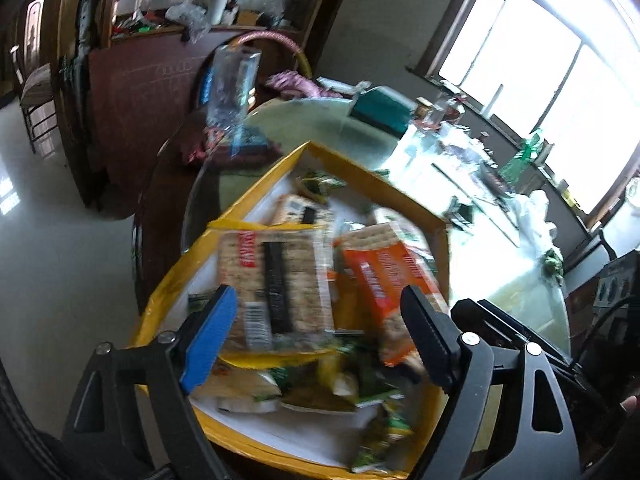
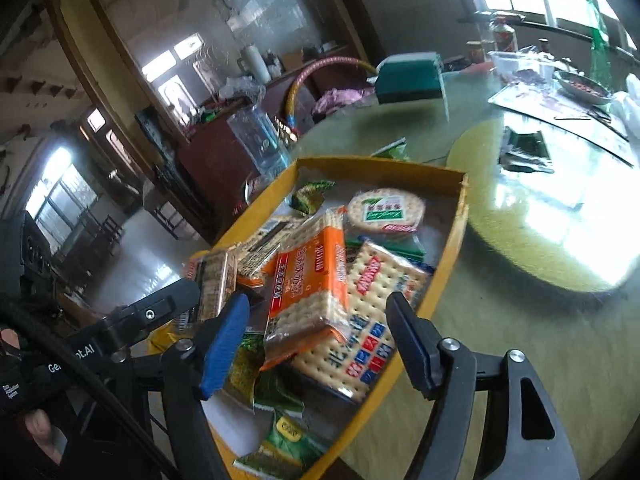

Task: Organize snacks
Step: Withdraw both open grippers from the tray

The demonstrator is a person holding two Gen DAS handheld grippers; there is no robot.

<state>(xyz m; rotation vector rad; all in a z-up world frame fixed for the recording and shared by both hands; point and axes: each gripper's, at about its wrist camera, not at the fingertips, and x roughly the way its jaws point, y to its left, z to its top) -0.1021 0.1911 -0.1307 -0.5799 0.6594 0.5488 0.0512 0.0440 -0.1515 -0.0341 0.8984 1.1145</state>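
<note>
A home dining room is shown. A round glass-topped table point(image 2: 520, 320) is crowded with food jars point(image 2: 505, 36) and a dish point(image 2: 582, 86), and wooden cabinets point(image 2: 224, 160), chairs point(image 1: 38, 96) and big windows point(image 1: 532, 68) are seen around it.

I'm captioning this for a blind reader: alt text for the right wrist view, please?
The open right gripper hovers over a yellow box crammed with cracker packs and green sachets, on a round table near bright windows.

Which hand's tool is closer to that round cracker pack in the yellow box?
Probably right. The right tool hangs over the box's near end, the round cracker pack just beyond. The left tool sits farther left.
</note>
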